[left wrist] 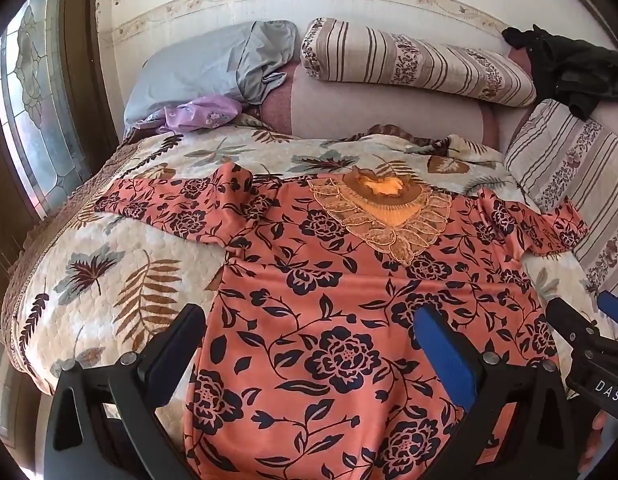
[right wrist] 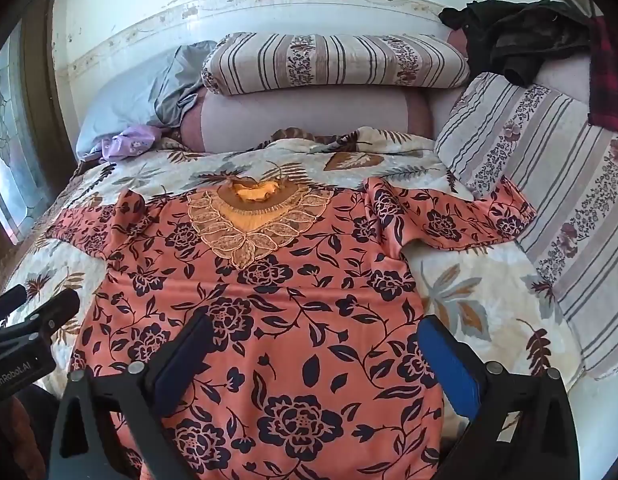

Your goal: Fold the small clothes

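An orange top with dark flowers lies spread flat on the bed, its lace neckline at the far end and both sleeves out to the sides. It also fills the right wrist view. My left gripper is open and empty above the top's lower left part. My right gripper is open and empty above its lower right part. The right gripper also shows at the right edge of the left wrist view, and the left gripper at the left edge of the right wrist view.
A leaf-print quilt covers the bed. Striped pillows and a grey pillow lie at the head by the wall. A purple cloth lies by the grey pillow. Dark clothes are piled far right. A window is on the left.
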Demonstrator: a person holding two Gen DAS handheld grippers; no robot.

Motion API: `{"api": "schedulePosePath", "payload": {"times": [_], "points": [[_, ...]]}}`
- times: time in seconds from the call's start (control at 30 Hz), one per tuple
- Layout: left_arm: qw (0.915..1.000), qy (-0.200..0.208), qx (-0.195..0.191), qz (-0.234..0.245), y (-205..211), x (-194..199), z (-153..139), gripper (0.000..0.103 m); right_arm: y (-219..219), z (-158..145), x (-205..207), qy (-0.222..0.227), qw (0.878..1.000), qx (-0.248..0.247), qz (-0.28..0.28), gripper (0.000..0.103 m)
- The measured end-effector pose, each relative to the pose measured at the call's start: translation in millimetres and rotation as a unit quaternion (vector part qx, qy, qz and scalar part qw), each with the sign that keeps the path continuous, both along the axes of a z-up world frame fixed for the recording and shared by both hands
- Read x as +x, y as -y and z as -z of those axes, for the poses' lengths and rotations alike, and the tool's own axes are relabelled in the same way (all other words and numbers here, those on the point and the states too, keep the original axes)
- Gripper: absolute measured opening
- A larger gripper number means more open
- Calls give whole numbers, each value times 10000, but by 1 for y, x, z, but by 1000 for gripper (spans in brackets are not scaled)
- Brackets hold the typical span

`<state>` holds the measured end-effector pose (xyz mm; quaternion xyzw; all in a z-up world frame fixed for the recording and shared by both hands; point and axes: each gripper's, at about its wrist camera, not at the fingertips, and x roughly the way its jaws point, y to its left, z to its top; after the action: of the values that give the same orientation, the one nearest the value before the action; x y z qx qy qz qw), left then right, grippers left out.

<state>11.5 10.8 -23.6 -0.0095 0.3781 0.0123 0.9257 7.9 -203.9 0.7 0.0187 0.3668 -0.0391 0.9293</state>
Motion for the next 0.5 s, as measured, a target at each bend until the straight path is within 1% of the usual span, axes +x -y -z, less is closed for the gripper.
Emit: {"api": "schedulePosePath", "payload": {"times": [0.5], "points": [[9999,-81,-30,70,4,3,5,103,-4,0,5,23,10000,-11,-32,103]]}}
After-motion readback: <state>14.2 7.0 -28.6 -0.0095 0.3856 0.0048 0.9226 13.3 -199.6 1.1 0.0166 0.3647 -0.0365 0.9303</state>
